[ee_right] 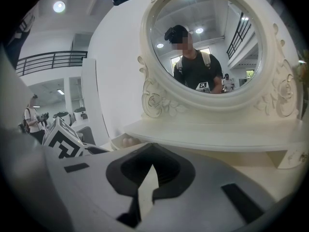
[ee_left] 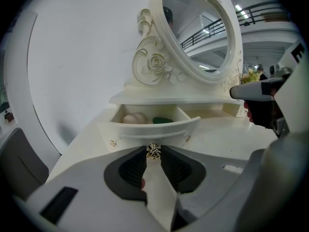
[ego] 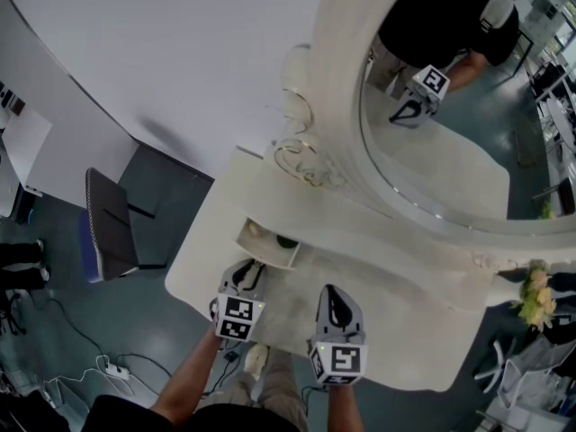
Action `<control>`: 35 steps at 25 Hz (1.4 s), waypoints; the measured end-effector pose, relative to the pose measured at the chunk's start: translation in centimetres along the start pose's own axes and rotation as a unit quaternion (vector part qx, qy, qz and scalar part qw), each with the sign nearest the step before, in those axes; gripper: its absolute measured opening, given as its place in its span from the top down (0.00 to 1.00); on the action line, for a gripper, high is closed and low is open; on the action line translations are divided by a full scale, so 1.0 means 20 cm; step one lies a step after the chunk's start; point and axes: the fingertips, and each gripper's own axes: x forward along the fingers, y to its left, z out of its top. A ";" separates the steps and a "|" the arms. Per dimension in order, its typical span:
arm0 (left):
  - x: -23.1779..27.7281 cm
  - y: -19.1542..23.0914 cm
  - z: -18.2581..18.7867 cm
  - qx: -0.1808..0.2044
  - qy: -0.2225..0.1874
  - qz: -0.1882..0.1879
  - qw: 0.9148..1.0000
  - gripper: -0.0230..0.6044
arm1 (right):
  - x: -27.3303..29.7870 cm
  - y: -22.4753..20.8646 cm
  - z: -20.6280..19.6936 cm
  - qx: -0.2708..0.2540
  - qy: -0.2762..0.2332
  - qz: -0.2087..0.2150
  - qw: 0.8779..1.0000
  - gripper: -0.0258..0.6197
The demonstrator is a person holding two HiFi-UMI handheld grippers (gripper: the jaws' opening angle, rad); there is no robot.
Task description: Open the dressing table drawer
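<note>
Clamped with the left gripper (ee_left: 153, 153) on the small metal knob (ee_left: 153, 150) at the front of the drawer (ee_left: 154, 125), a jaw pressed to each side of it. Closed on nothing at the right gripper (ee_right: 152, 145), tips together, above the bare top of the dressing table (ego: 396, 331), just beside the left one.

Open at the drawer, out from under the low shelf at the table's left end. Inside, side by side: a pale rounded thing (ee_left: 134, 119) to the left and a dark green thing (ee_left: 162, 121) to the right; cannot tell what either is.

Seen only in the left gripper view: the knob in the jaws and the drawer's curved front. Seen only in the head view: both grippers together at the table's near edge, and a dark chair (ego: 108, 223) on the floor at the left. In the right gripper view: the oval mirror (ee_right: 241, 42) head-on, and of the drawer no more than a corner with the pale thing.
</note>
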 end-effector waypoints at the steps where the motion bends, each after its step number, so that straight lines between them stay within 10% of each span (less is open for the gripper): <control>1: 0.00 0.00 0.00 0.000 0.000 0.001 1.000 0.82 | 0.00 0.00 0.00 0.000 -0.001 0.000 1.000 0.96; 12: -0.05 0.00 0.03 -0.007 0.001 0.014 1.000 0.82 | -0.07 -0.02 0.07 -0.010 -0.013 -0.008 1.000 0.96; 35: -0.96 -0.15 0.71 0.042 -0.197 0.002 0.980 0.85 | -0.61 0.19 0.53 -0.061 -0.114 -0.042 0.991 0.96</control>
